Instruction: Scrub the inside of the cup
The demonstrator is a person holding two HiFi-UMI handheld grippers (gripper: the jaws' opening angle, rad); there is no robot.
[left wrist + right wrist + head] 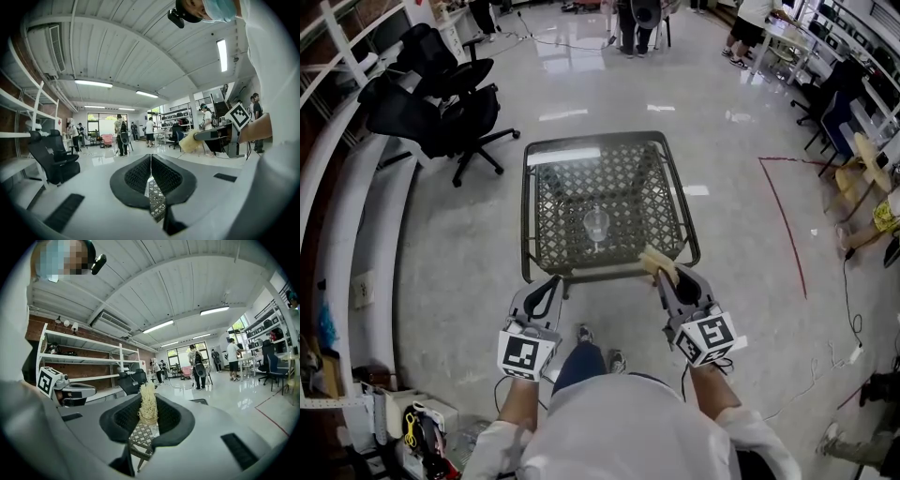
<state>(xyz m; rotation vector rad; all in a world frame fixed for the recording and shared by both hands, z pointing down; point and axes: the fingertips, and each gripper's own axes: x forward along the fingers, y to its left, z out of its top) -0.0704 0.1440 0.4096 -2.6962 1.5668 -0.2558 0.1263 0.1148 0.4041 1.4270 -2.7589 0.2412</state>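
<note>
Cup (596, 226), one clear glass, stands upright near the middle of the single lattice-topped table (531, 211), well apart from both of our grippers, which hover at the table's near edge. We count two grippers. The left gripper (551, 284) has its jaws pressed together with nothing between them. The right gripper (667, 279) is clamped on the one scrubber (659, 263), a pale fibrous bundle that sticks out past its jaws.

We judge the main risk to be the cup itself. It stands free on an openwork top, and nothing holds it. If we push the scrubber in before the left jaws open and take the cup's wall, the glass may slide, tip or roll off the table. Smooth glass may also slip in the pads if we grip it too lightly or too near the rim. The scrubber looks soft, so it may fold against the rim instead of going inside
</note>
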